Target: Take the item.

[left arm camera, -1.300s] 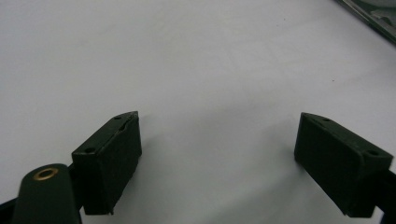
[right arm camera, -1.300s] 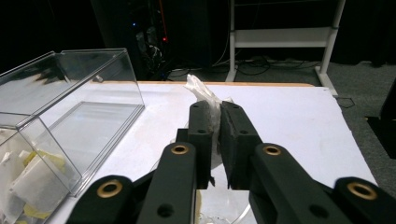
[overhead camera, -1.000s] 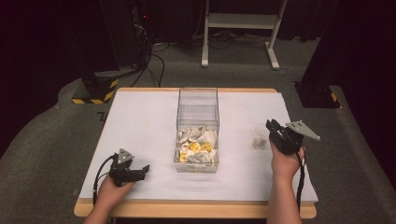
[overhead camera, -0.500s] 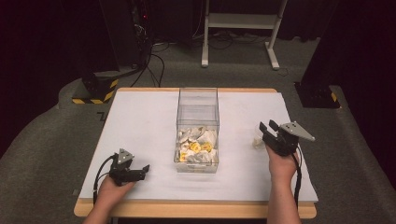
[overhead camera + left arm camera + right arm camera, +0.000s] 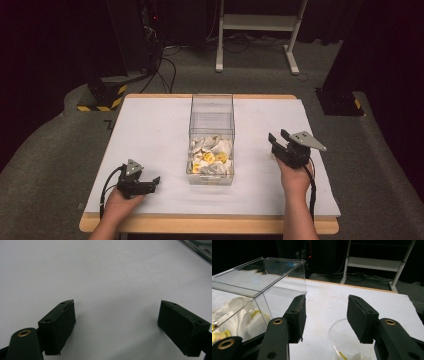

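Observation:
A clear plastic box [image 5: 212, 117] stands at the middle of the white table [image 5: 150, 130], with white and yellow crumpled wrappers [image 5: 210, 157] in its near end. My right gripper [image 5: 278, 139] hovers to the right of the box, open. In the right gripper view its jaws [image 5: 325, 312] straddle the rim of a small clear cup [image 5: 342, 342], which holds a few scraps; the box [image 5: 282, 295] is at the left. My left gripper [image 5: 152, 183] rests near the front left, open, with bare table [image 5: 100, 270] between its jaws [image 5: 116, 322].
Beyond the table's far edge are a white metal stand [image 5: 260, 30], black equipment with cables [image 5: 145, 45] and a yellow-and-black striped base [image 5: 100, 97]. A black base [image 5: 340, 102] sits at the right on the grey floor.
My right gripper has shifted slightly left and now covers the clear cup in the high view. The left gripper has stayed put.

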